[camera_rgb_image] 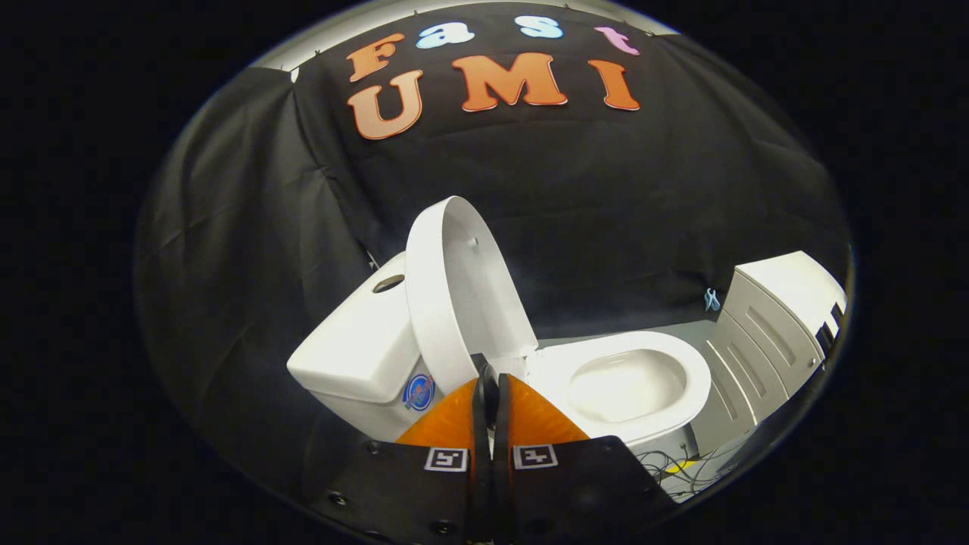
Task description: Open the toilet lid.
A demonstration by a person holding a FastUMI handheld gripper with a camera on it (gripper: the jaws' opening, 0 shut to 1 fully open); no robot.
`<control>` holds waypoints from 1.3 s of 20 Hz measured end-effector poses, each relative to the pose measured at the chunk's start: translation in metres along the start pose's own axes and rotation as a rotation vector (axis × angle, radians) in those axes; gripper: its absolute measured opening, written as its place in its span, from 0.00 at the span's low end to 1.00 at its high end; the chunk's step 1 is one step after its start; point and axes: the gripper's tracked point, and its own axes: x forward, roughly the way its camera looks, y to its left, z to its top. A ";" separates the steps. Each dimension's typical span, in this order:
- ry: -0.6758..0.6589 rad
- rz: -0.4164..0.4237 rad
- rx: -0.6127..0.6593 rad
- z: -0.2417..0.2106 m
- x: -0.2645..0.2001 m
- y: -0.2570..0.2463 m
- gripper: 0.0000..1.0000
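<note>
Toilet lid (462,288) raised.
White and glossy, it stands upright against the tank (363,341); the claw (490,378), pressed together and empty, sits just before it.

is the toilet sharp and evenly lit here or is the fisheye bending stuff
Gripper view: fisheye bends the scene, tilting the white ceramic toilet and grey panelled cabinet; the raised white plastic lid is sharp and brightly lit without harsh glare; the dark backdrop falls into shadow; the hand-held gripper looks shut, slightly soft up close.
</note>
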 end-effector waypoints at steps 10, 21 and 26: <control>-0.043 0.027 -0.110 0.011 -0.010 0.008 0.19; -0.250 0.037 -0.003 0.126 -0.081 -0.068 0.99; -0.319 -0.059 0.029 0.169 -0.113 -0.149 0.99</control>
